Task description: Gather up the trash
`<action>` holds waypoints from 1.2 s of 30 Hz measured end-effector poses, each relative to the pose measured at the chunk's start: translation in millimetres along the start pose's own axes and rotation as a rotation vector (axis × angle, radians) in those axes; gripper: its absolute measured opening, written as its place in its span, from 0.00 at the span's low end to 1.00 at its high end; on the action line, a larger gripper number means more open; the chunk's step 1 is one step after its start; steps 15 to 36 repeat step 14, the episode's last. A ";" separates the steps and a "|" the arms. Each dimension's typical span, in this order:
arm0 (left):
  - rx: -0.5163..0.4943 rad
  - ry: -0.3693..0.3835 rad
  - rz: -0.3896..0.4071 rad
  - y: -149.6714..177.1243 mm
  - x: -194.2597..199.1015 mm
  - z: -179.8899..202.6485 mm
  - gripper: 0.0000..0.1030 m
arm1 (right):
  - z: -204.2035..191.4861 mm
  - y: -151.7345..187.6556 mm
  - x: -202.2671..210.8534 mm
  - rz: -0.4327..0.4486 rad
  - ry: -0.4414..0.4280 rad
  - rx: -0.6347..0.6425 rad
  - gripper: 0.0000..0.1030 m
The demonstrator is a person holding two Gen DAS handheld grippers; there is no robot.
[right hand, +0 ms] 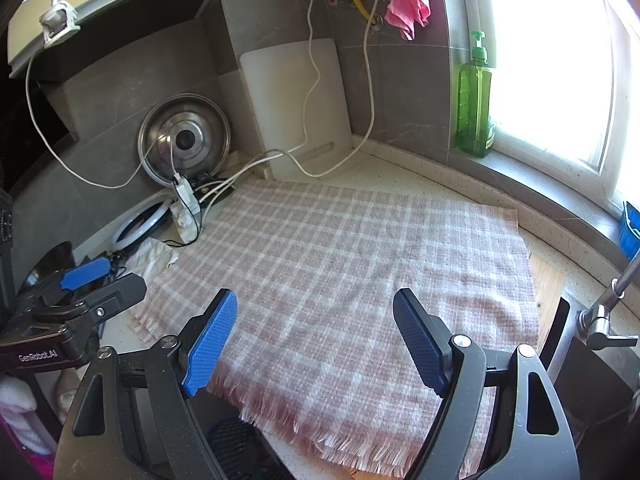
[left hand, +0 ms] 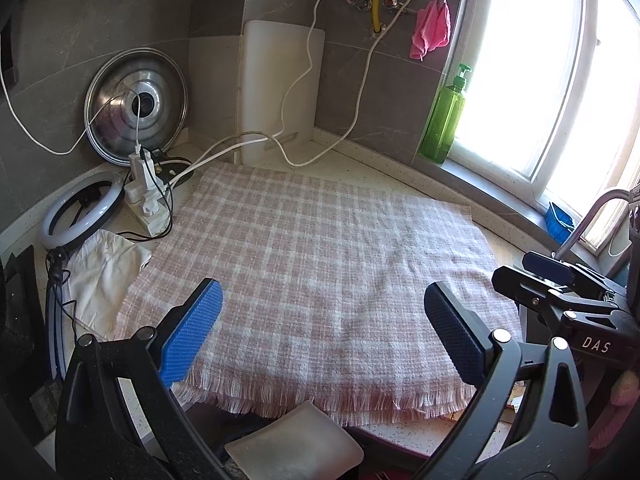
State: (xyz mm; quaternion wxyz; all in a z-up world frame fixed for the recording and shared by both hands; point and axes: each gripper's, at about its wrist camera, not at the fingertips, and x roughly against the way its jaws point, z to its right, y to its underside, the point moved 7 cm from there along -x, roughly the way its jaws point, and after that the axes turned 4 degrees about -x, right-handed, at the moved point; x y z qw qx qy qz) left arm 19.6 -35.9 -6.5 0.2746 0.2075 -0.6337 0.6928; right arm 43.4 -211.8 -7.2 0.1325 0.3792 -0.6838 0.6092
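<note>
A pink-and-white plaid cloth (left hand: 320, 260) (right hand: 340, 280) covers the counter. My left gripper (left hand: 324, 324) hovers over its near fringed edge, open, with nothing between its blue pads. My right gripper (right hand: 316, 340) hangs over the same cloth a little to the right, also open and holding nothing. Each gripper shows at the edge of the other's view: a blue finger (left hand: 548, 266) of the right one, a blue finger (right hand: 86, 272) of the left one. A crumpled white sheet (left hand: 104, 276) (right hand: 154, 258), paper or cloth, lies off the cloth's left edge.
Against the back wall lean a steel pot lid (left hand: 136, 112) and a white cutting board (left hand: 280, 92). A power strip (left hand: 146, 196) with white cables and a ring light (left hand: 82, 210) crowd the left corner. A green soap bottle (left hand: 446, 120) stands on the sill; a faucet (right hand: 608, 304) stands at right.
</note>
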 end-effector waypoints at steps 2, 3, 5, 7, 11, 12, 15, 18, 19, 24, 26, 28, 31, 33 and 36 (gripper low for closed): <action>0.000 -0.001 0.000 0.1 0.2 -0.5 0.99 | 0.6 -0.4 -1.3 -0.003 -0.001 0.002 0.78; 0.002 -0.007 0.000 -0.1 0.1 -0.8 0.99 | 0.3 -0.5 -1.6 -0.004 -0.002 0.002 0.78; 0.003 -0.012 0.000 -0.1 0.3 -1.1 0.99 | 0.0 -0.4 -2.0 -0.005 -0.001 0.001 0.78; 0.006 -0.016 0.000 -0.4 0.1 -1.4 0.99 | -0.3 0.3 -1.9 -0.006 -0.001 0.000 0.78; 0.006 -0.034 0.010 -1.2 0.5 -2.7 0.99 | -0.3 1.8 -4.5 -0.014 -0.005 0.001 0.78; 0.006 -0.039 0.013 -1.9 0.4 -3.0 0.99 | -0.3 2.2 -5.0 -0.016 -0.005 0.001 0.78; 0.012 -0.042 0.014 -2.2 -0.1 -4.5 0.99 | 0.4 3.2 -6.2 -0.019 -0.006 -0.001 0.78; 0.012 -0.042 0.014 -2.2 -0.1 -4.5 0.99 | 0.4 3.2 -6.2 -0.019 -0.006 -0.001 0.78; 0.012 -0.042 0.014 -2.2 -0.1 -4.5 0.99 | 0.4 3.2 -6.2 -0.019 -0.006 -0.001 0.78; 0.012 -0.042 0.014 -2.2 -0.1 -4.5 0.99 | 0.4 3.2 -6.2 -0.019 -0.006 -0.001 0.78; 0.012 -0.042 0.014 -2.2 -0.1 -4.5 0.99 | 0.4 3.2 -6.2 -0.019 -0.006 -0.001 0.78; 0.012 -0.042 0.014 -2.2 -0.1 -4.5 0.99 | 0.4 3.2 -6.2 -0.019 -0.006 -0.001 0.78; 0.012 -0.042 0.014 -2.2 -0.1 -4.5 0.99 | 0.4 3.2 -6.2 -0.019 -0.006 -0.001 0.78; 0.012 -0.042 0.014 -2.2 -0.1 -4.5 0.99 | 0.4 3.2 -6.2 -0.019 -0.006 -0.001 0.78; 0.012 -0.042 0.014 -2.2 -0.1 -4.5 0.99 | 0.4 3.2 -6.2 -0.019 -0.006 -0.001 0.78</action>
